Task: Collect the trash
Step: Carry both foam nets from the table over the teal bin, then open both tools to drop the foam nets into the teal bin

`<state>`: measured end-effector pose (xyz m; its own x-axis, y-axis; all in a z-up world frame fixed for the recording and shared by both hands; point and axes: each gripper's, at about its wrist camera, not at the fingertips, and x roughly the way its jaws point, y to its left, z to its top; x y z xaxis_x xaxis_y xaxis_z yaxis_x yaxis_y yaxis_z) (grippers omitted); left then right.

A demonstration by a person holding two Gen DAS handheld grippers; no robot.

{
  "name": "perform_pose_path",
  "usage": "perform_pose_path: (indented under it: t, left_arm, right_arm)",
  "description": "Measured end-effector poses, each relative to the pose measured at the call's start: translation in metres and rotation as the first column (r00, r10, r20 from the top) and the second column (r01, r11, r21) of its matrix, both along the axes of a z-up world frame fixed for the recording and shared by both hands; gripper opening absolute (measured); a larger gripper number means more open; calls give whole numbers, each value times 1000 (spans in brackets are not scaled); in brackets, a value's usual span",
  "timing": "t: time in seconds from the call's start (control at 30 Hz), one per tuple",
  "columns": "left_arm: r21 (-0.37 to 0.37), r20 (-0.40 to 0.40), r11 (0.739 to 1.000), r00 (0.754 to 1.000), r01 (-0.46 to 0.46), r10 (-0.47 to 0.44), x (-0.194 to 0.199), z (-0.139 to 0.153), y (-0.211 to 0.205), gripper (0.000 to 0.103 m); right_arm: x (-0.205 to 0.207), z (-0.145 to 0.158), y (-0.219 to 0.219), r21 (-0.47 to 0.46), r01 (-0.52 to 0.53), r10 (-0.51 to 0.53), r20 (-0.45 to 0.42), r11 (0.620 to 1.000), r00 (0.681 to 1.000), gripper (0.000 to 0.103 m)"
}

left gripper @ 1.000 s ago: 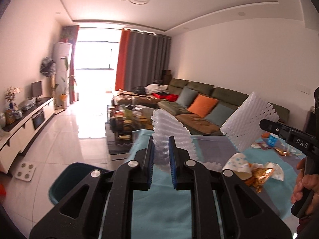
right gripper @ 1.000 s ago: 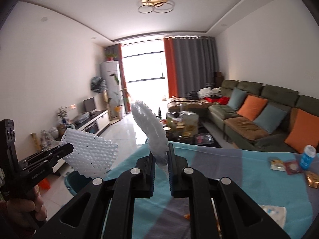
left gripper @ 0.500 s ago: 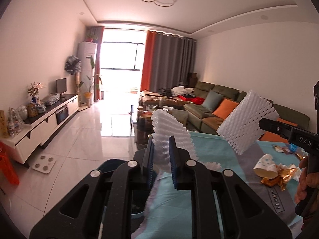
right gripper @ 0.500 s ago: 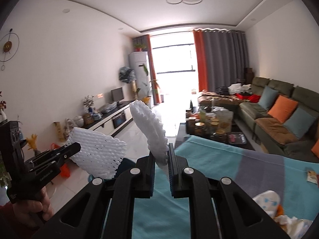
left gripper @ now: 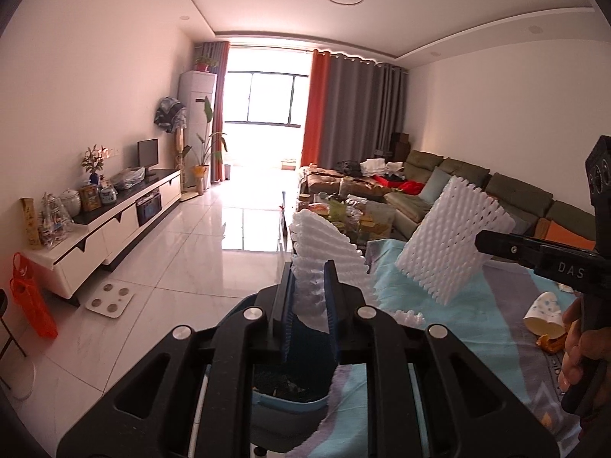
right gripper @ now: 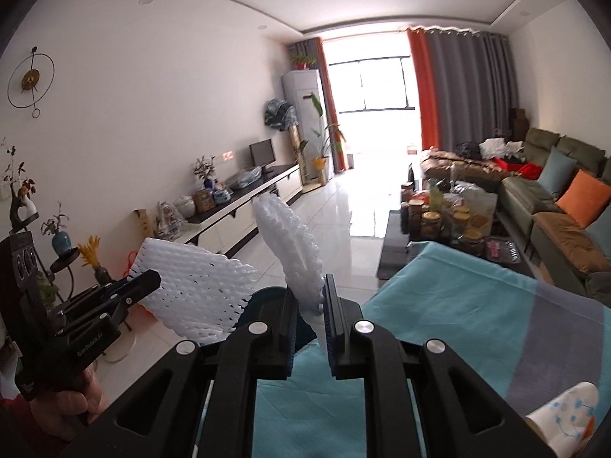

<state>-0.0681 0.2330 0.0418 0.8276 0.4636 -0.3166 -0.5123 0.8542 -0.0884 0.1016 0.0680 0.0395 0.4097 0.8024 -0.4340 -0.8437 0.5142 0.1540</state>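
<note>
My left gripper (left gripper: pixel 308 278) is shut on a white foam fruit net (left gripper: pixel 324 244) that stands up from its jaws, above the teal trash bin (left gripper: pixel 290 406) at the table's edge. My right gripper (right gripper: pixel 308 286) has a second white foam net (right gripper: pixel 286 240) between its jaws, which are opening slightly; the net still stands upright against the pads. Each view shows the other gripper: the right gripper (left gripper: pixel 481 242) with its net (left gripper: pixel 450 240), and the left gripper (right gripper: pixel 152 278) with its net (right gripper: pixel 194 290). The bin (right gripper: pixel 263 297) shows just beyond the right jaws.
The table's teal and grey cloth (left gripper: pixel 458 328) carries a crumpled paper cup (left gripper: pixel 542 313) and a gold wrapper (left gripper: pixel 550 343). A white tiled floor, a TV cabinet (left gripper: pixel 114 225), a cluttered coffee table (right gripper: pixel 450 229) and a green sofa (right gripper: pixel 553 198) lie beyond. A hand (right gripper: pixel 76 408) grips the left handle.
Both grippers have swung left with their foam nets, from over the cloth to the table's edge. The bin has come in under the left jaws. The right jaws stand slightly wider.
</note>
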Motion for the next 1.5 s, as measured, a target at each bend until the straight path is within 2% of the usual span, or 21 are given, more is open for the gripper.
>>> perform_pose_path:
  t: [0.33,0.6,0.9,1.17,1.27,1.37,1.4,1.47,1.5]
  left_arm:
    - [-25,-46,998,997,-66,65,12,-16,16,16]
    - [-51,-105,994,990,-98,92,25,-37,34,16]
    - [-68,-169,990,979,-125,112,48,-64,45,17]
    - [-127,-281,981,954,-144,104,79,-108,68,19]
    - [-139,-300,981,950,-139,92,93,-121,74,19]
    - [-150,-317,980,945,-132,79,107,-132,81,23]
    - [-148,-317,980,945,-134,82,109,-134,83,25]
    - [-146,-326,981,942,-130,76,116,-138,86,43]
    - [-141,-328,981,941,-133,81,118,-140,87,58]
  right_arm:
    - [14,-18,51,-59,-92,86,-96,994,992,12]
    - [27,-40,88,-137,-136,115,-149,981,982,12]
    - [38,-68,126,-199,-182,131,-247,963,960,13]
    - [43,-87,155,-275,-192,113,-279,942,954,14]
    - [43,-95,162,-304,-190,102,-284,934,954,14]
    - [43,-101,169,-327,-188,93,-285,926,954,14]
    - [43,-103,171,-333,-189,91,-287,924,954,18]
    - [43,-105,173,-340,-182,83,-284,923,955,24]
    - [43,-105,173,-337,-181,82,-286,924,955,28]
